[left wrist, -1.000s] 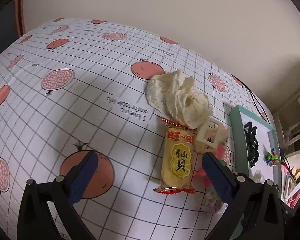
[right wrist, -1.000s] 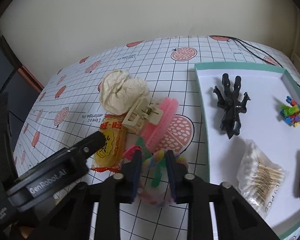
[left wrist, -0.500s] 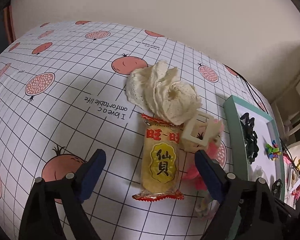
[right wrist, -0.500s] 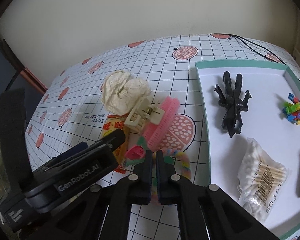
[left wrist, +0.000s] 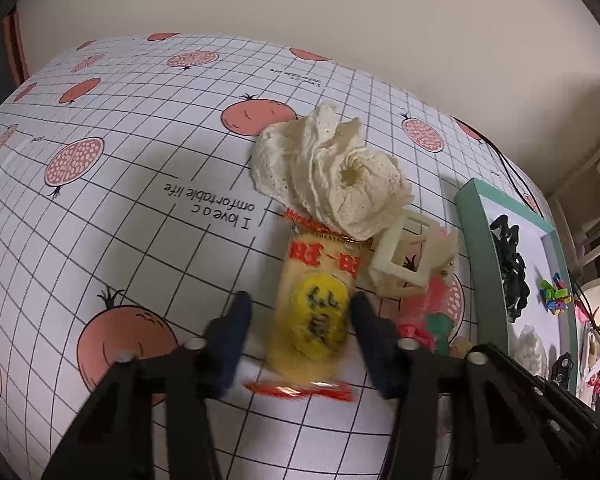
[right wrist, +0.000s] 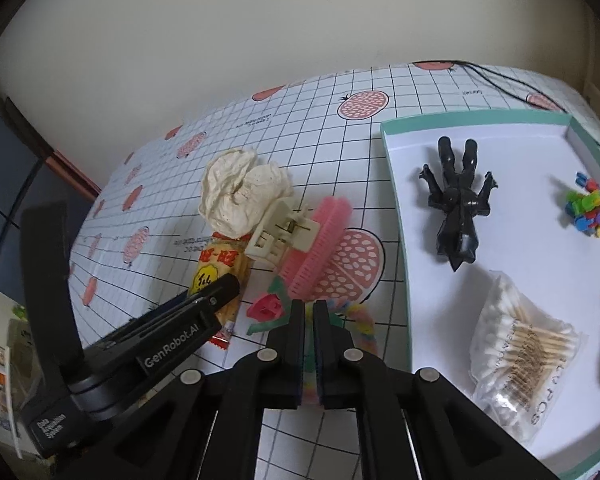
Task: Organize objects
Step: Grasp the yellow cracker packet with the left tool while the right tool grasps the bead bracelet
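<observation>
A yellow snack packet (left wrist: 312,280) lies on the pomegranate-print tablecloth (left wrist: 140,184), and the jaws of my left gripper (left wrist: 300,306) are closing around it. A thin gap still shows at the left pad (left wrist: 236,324). A cream lace scrunchie (left wrist: 332,176) rests on the packet's far end, with a cream claw clip (left wrist: 404,256) beside it. My right gripper (right wrist: 310,308) is shut on a pastel rainbow hair tie (right wrist: 364,320), just in front of a pink comb (right wrist: 320,248) and a pink rose clip (right wrist: 266,306). The left gripper's finger (right wrist: 216,296) covers part of the packet (right wrist: 216,268).
A teal-rimmed white tray (right wrist: 396,184) stands to the right. It holds a black hair claw (right wrist: 458,208), a bag of cotton swabs (right wrist: 520,352) and small coloured clips (right wrist: 590,212). A black cable (right wrist: 500,80) runs behind the tray by the wall.
My left gripper came in over the snack packet and its jaws narrowed around it. My right gripper's jaws shut on the rainbow hair tie.
</observation>
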The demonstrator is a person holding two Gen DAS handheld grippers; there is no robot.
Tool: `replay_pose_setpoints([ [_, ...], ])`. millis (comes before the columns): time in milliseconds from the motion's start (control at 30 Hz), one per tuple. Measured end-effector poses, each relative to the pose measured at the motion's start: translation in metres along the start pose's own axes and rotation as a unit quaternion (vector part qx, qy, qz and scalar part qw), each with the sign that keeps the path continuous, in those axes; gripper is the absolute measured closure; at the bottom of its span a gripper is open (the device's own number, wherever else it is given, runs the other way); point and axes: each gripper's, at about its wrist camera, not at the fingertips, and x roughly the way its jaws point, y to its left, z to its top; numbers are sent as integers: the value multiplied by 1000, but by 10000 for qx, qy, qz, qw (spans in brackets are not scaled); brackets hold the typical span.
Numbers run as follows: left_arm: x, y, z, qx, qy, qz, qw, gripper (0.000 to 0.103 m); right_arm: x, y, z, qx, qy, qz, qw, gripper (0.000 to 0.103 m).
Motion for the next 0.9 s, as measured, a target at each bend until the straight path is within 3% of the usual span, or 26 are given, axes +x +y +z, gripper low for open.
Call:
replay_pose_setpoints([
  [267, -6, 10, -1, -222, 67, 230, 9995, 66, 4, 0, 0, 53, 5, -70, 10000, 97],
  [400, -8, 16, -1, -356, 134, 276, 9989, 66, 6, -1, -1, 138, 27, -30, 9999, 80],
  [467, -8, 17, -2, -399, 153, 282, 9987, 66, 7, -1, -1, 155, 37, -17, 9999, 77],
  [733, -10, 18, -6, -492, 284, 313, 9979, 66, 14, 2, 1, 239, 93, -77, 9996, 78],
  [833, -9, 19, -5, -451, 294, 309, 9981, 66, 14, 2, 1, 279, 139, 19, 9995, 93],
  [900, -9, 18, -5, -460, 292, 317, 9980, 66, 14, 3, 1, 296, 167, 39, 9994, 96],
])
